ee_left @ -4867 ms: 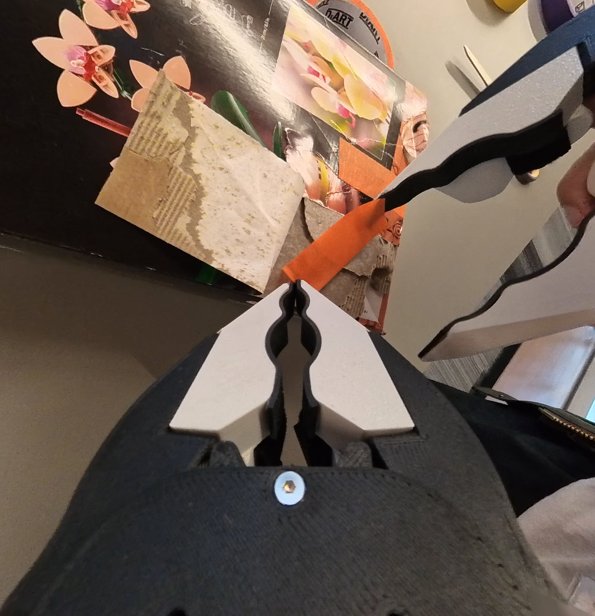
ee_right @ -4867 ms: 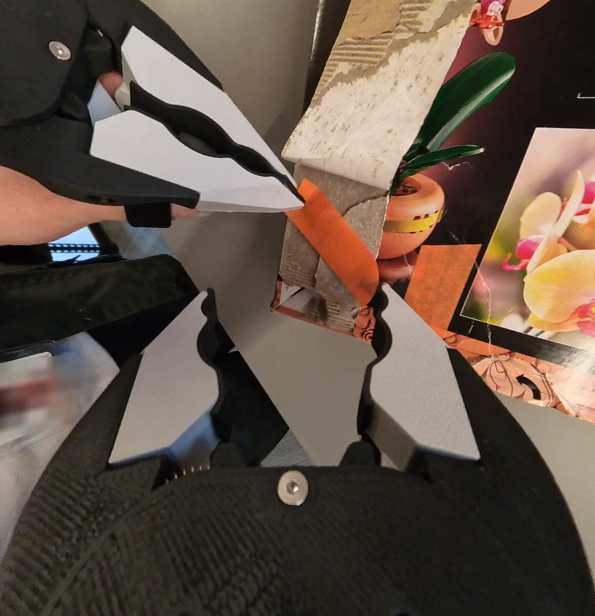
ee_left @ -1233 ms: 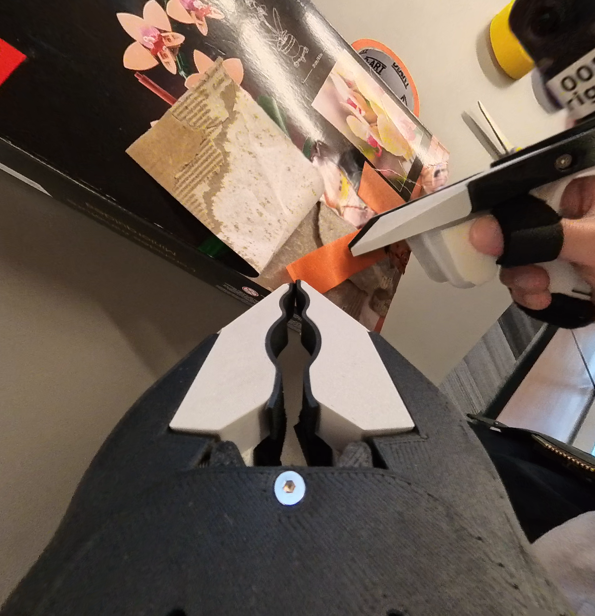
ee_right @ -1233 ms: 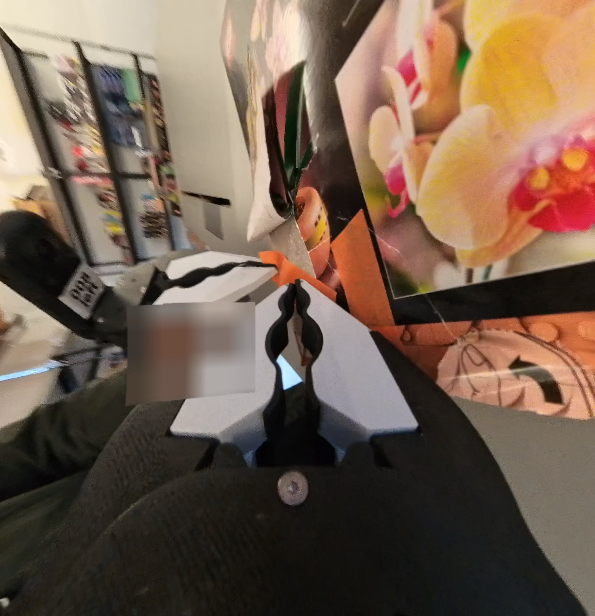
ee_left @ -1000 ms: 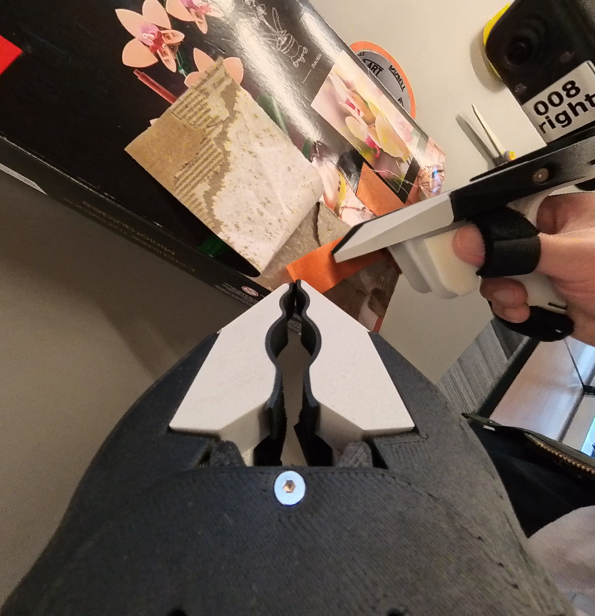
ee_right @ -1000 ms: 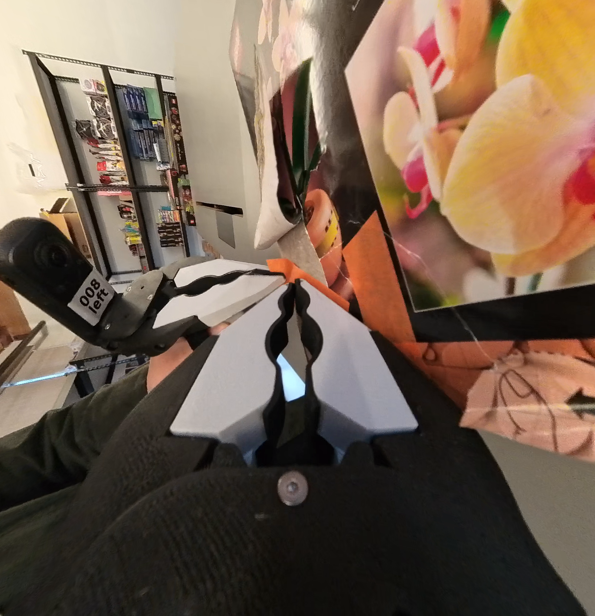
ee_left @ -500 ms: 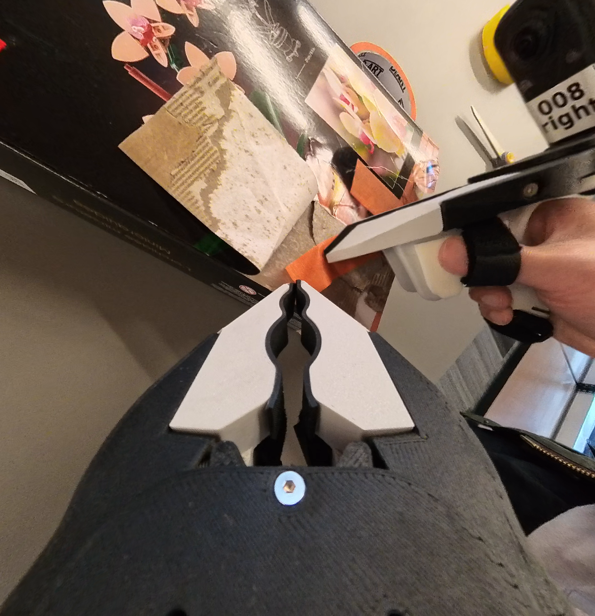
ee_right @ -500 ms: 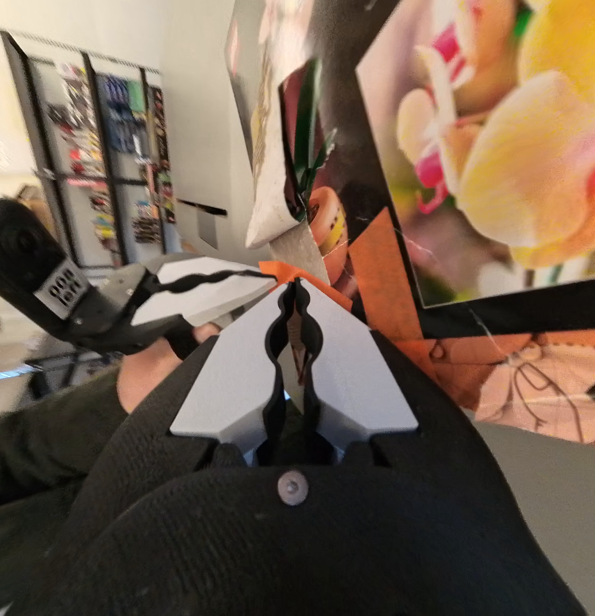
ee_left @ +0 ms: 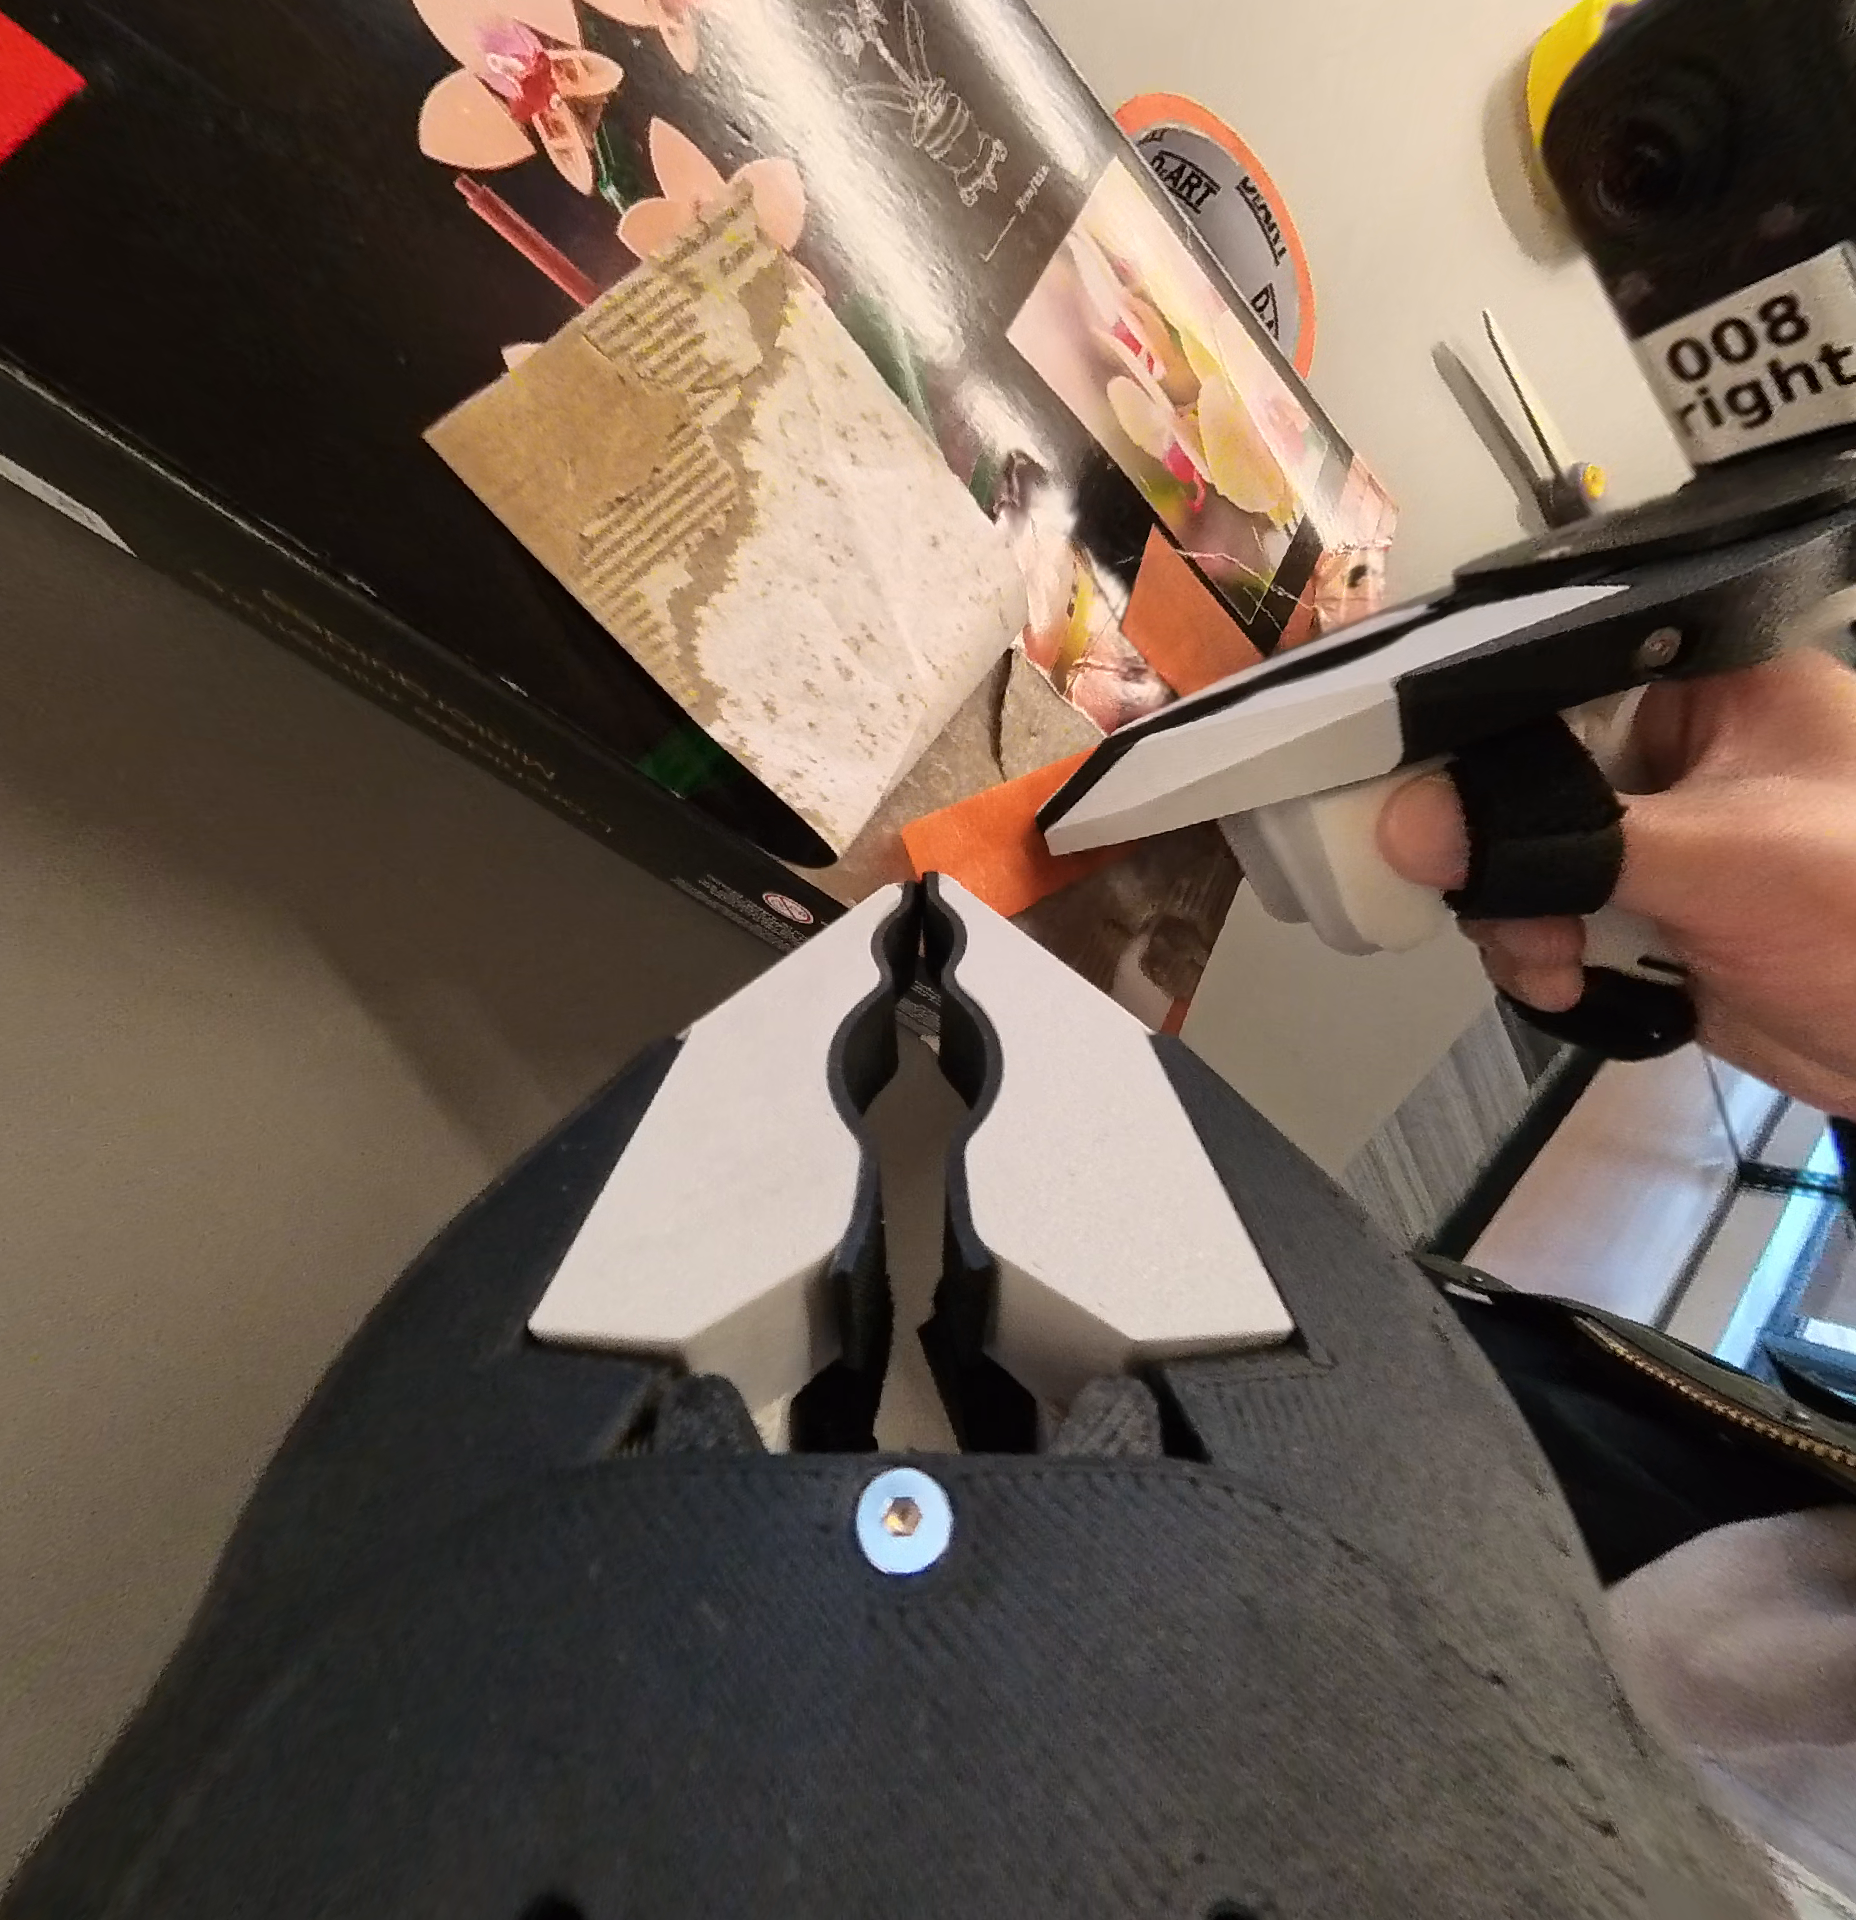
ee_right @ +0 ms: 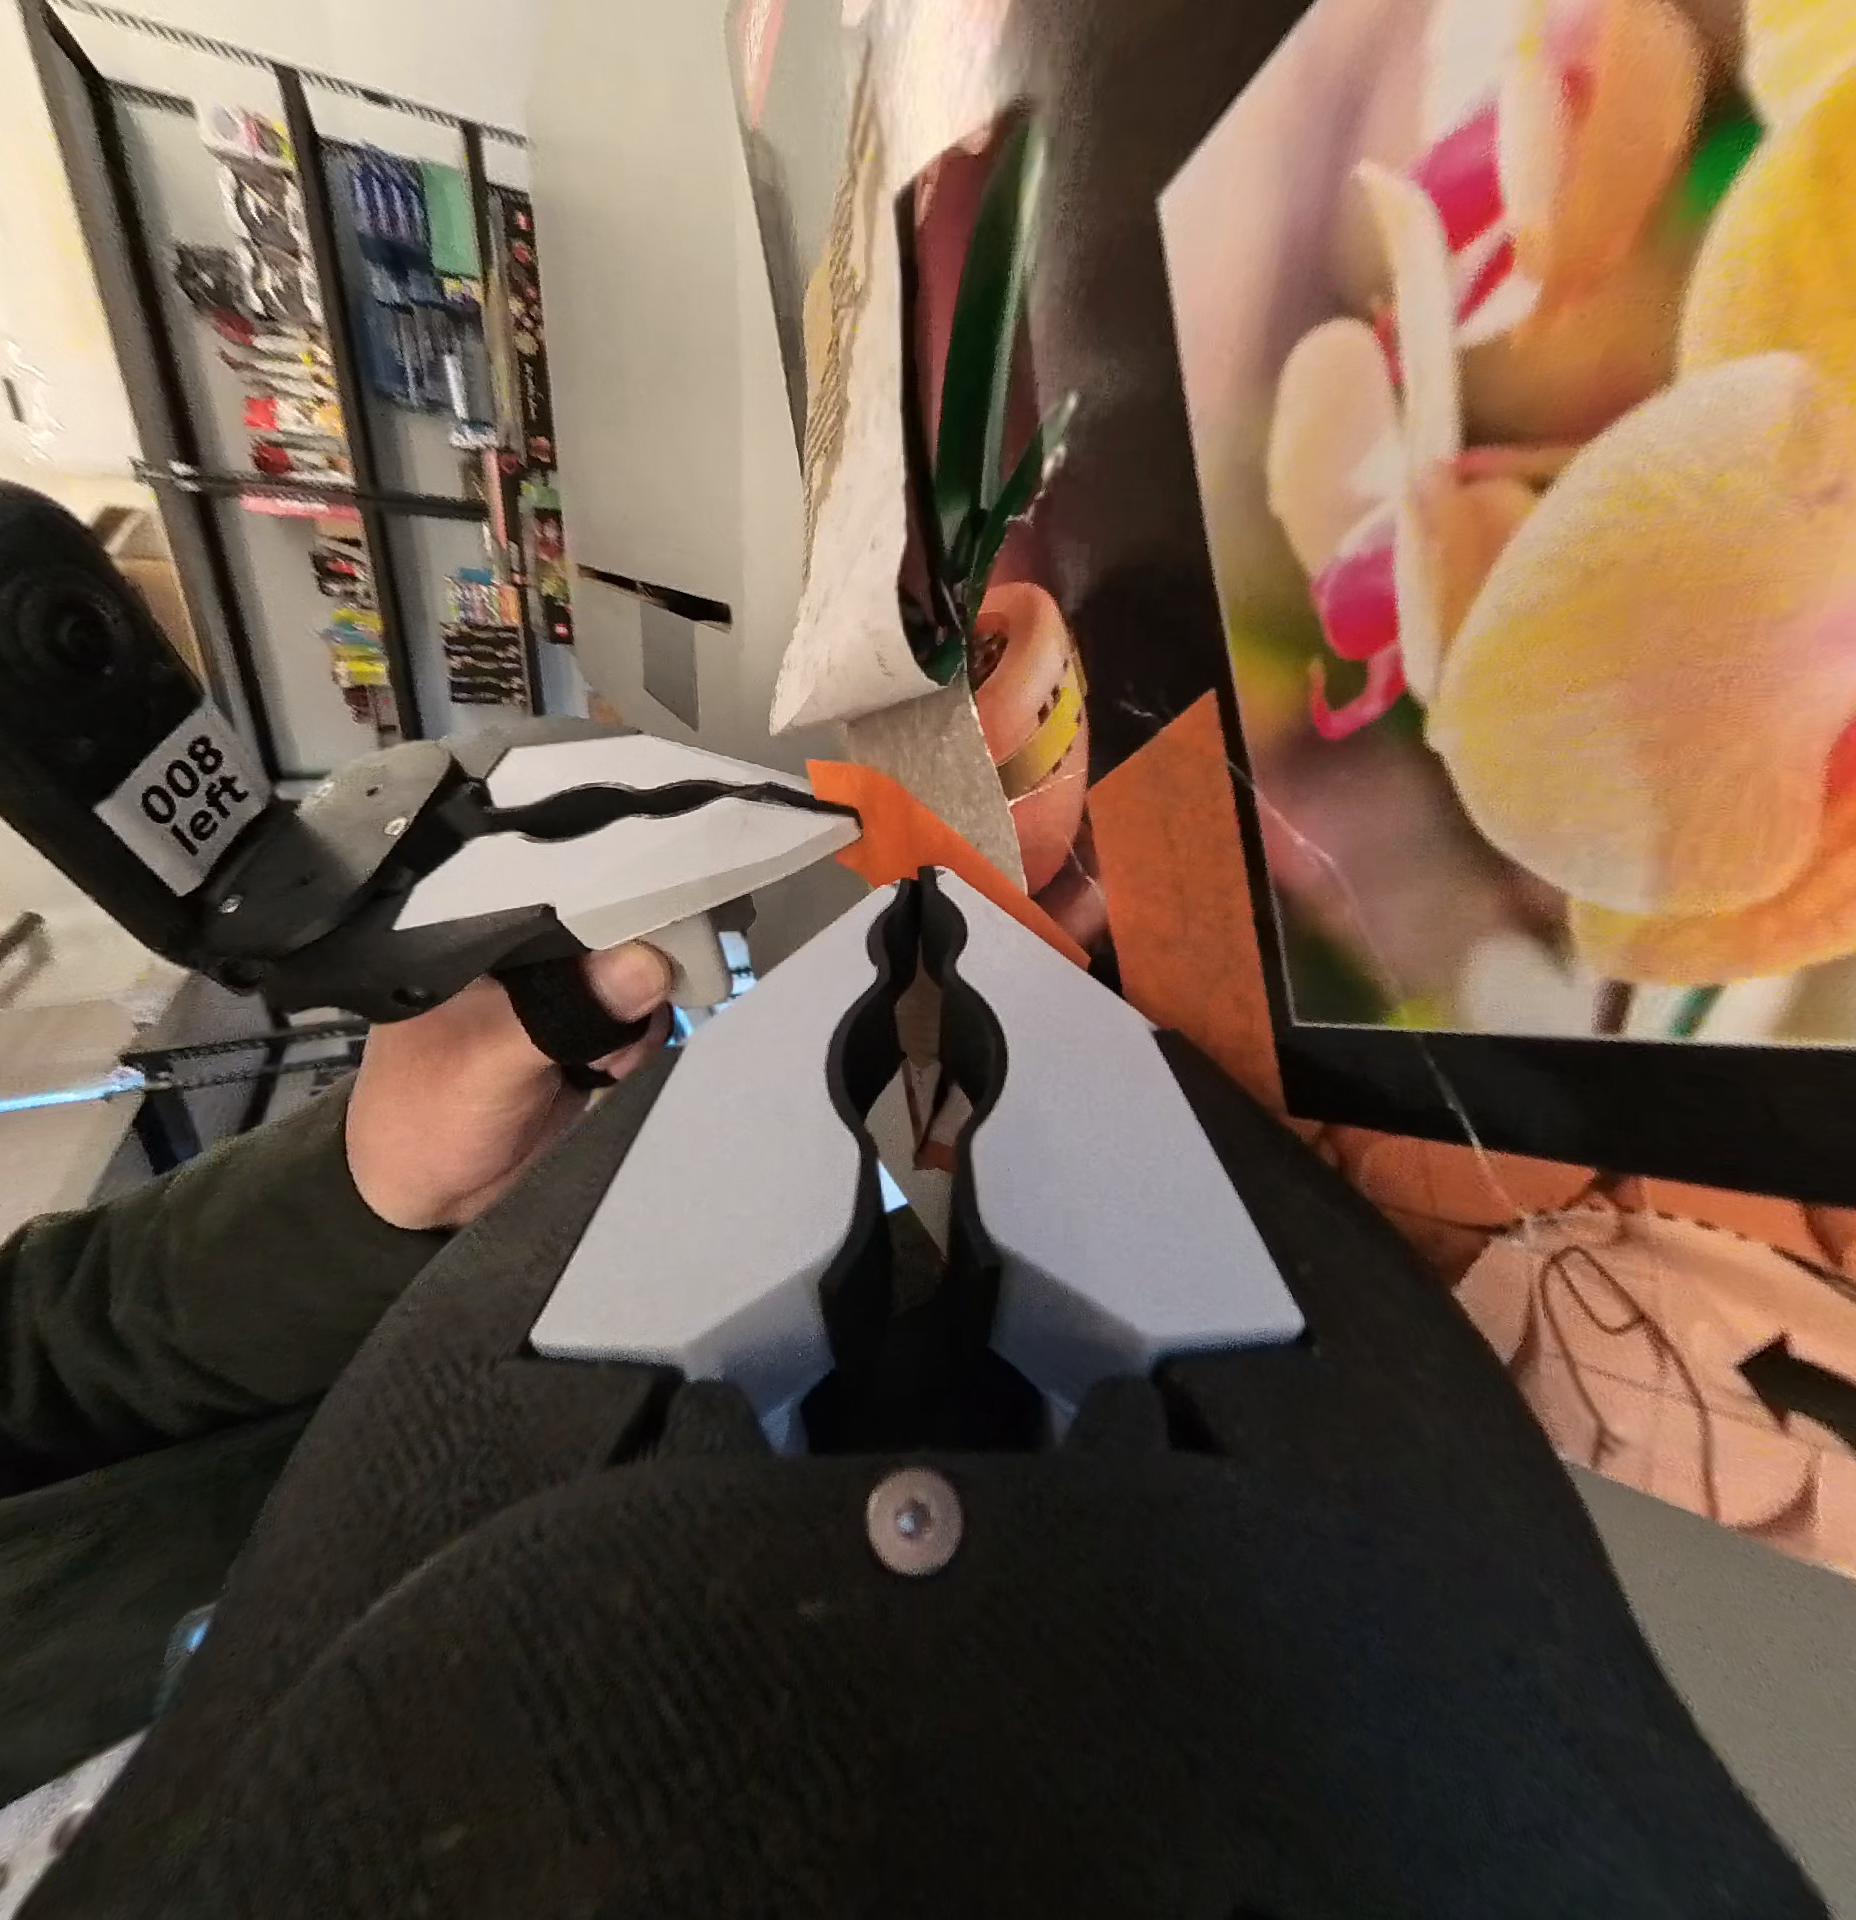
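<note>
The table (ee_left: pixel 176 935) is a plain grey-beige top carrying a large black box (ee_left: pixel 228 312) printed with orchid flowers; everything below is placed against that box. In the right wrist view the box (ee_right: pixel 1526 623) fills the right half of the frame, with a big yellow and pink flower photo on it.

On the box's top face a torn cardboard flap (ee_left: pixel 778 582) stands peeled up, its pale speckled underside and ragged corrugated layer showing. It lifts from the box's near corner, by the printed flower pot.

From under that flap, at the same corner, a strip of orange tape (ee_left: pixel 981 842) runs off the box. In the right wrist view the orange tape (ee_right: pixel 903 831) slants down from the flap's lower edge.

The left claw (ee_left: pixel 924 891) is clenched, its tips pressed together at the free end of the tape, just off the box's near edge; seen from the right wrist view the left claw (ee_right: pixel 841 816) grips the tape's outer end. The right claw (ee_right: pixel 922 883) is also clenched, tips closed on the same strip a little nearer the box; in the left wrist view the right claw (ee_left: pixel 1059 816) lies flat across the tape beside the torn corner.

Beyond the box's far edge lie an orange tape roll (ee_left: pixel 1246 208) and scissors (ee_left: pixel 1516 426).
</note>
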